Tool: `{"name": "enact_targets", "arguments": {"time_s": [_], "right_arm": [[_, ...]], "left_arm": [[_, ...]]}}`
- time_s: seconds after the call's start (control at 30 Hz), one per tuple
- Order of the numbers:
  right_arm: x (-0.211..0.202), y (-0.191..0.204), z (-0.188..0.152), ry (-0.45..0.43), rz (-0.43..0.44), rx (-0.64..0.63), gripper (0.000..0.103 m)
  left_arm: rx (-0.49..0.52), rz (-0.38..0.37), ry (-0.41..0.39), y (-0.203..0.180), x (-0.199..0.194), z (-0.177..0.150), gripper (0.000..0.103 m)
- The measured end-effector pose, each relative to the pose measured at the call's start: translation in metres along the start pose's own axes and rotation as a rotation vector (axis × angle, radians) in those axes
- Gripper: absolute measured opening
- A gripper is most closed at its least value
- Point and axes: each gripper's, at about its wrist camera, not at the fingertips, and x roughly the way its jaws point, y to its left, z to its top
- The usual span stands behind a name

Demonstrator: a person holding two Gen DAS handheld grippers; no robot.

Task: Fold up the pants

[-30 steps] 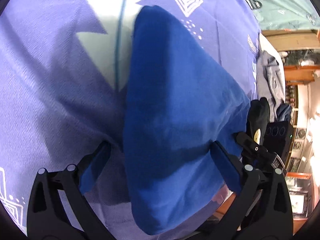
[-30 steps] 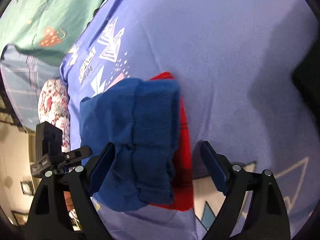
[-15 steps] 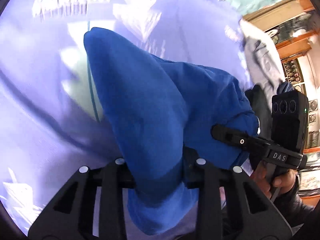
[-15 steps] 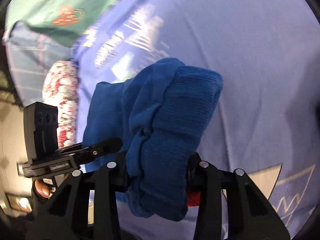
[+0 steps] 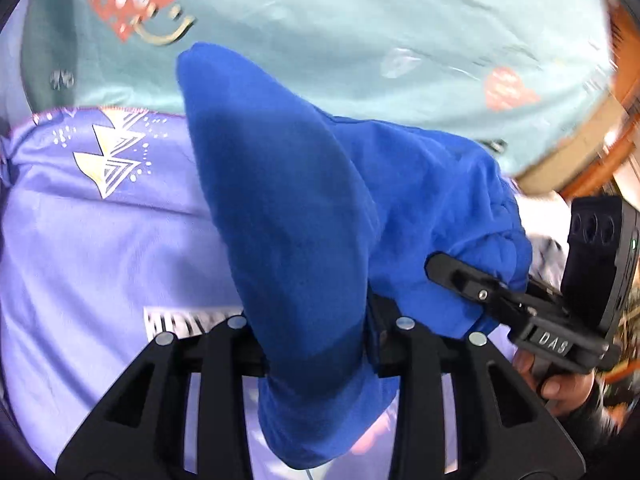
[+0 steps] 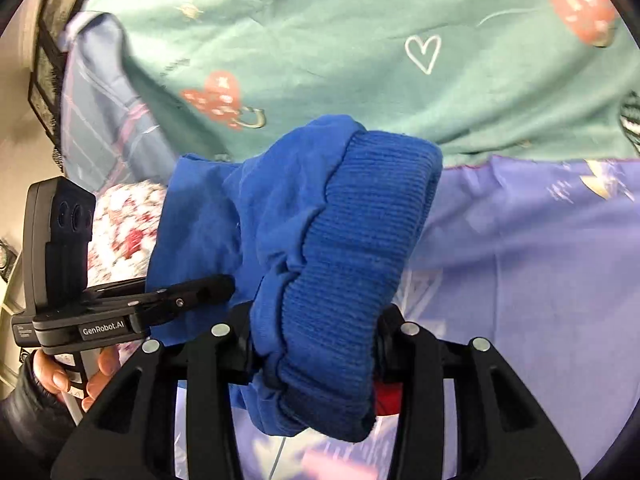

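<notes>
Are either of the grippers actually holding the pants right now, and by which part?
Both hold the blue pants. The left gripper clamps plain smooth fabric, which part unclear; the right gripper clamps the bunched ribbed band. Jaws closed on cloth.

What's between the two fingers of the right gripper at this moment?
The ribbed waistband of the blue pants, bunched between the right gripper fingers; the right wrist view shows it.

Lilac patterned bedsheet (image 5: 100, 248); mint printed blanket (image 6: 340, 40); wooden furniture (image 5: 600, 152)

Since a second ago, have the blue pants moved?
Yes. The blue pants, clamped in the left tongs and right tongs, have come up off the purple sheet toward the green blanket.
</notes>
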Motion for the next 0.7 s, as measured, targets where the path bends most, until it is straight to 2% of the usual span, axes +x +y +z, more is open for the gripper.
{"name": "enact_targets", "arguments": {"time_s": [0.1, 0.17, 0.2, 0.23, 0.3, 0.4, 0.47, 0.53, 0.57, 0.63, 0.7], "right_arm": [[0.059, -0.021, 0.005, 0.080, -0.031, 0.019, 0.044], [0.096, -0.032, -0.001, 0.137, -0.091, 0.000, 0.044], [0.108, -0.035, -0.004, 0.147, -0.133, -0.024, 0.050], [0.119, -0.039, -0.008, 0.144, -0.182, -0.057, 0.058], [0.121, -0.048, -0.012, 0.112, -0.185, -0.054, 0.072], [0.119, -0.048, -0.012, 0.105, -0.185, -0.085, 0.074], [0.116, -0.050, -0.010, 0.117, -0.179, -0.064, 0.074], [0.105, -0.048, -0.010, 0.123, -0.166, -0.033, 0.075], [0.092, -0.048, -0.013, 0.116, -0.170, -0.016, 0.075], [0.071, -0.043, -0.014, 0.087, -0.188, 0.012, 0.076], [0.057, -0.039, -0.016, 0.062, -0.189, 0.023, 0.079]], "left_arm": [[-0.051, 0.058, 0.055, 0.024, 0.047, 0.009, 0.036], [-0.073, 0.105, 0.110, 0.037, 0.080, 0.004, 0.040], [-0.072, 0.130, 0.118, 0.042, 0.090, 0.001, 0.055], [-0.073, 0.170, 0.097, 0.047, 0.097, -0.003, 0.076], [-0.093, 0.214, 0.057, 0.057, 0.103, -0.008, 0.097], [-0.125, 0.163, 0.042, 0.067, 0.103, -0.014, 0.098], [-0.115, 0.175, 0.044, 0.067, 0.101, -0.015, 0.098], [-0.145, 0.182, 0.052, 0.065, 0.093, -0.015, 0.097], [-0.165, 0.185, 0.051, 0.075, 0.089, -0.015, 0.097], [-0.186, 0.214, 0.023, 0.070, 0.070, -0.021, 0.097], [-0.162, 0.226, -0.001, 0.065, 0.054, -0.022, 0.097]]}}
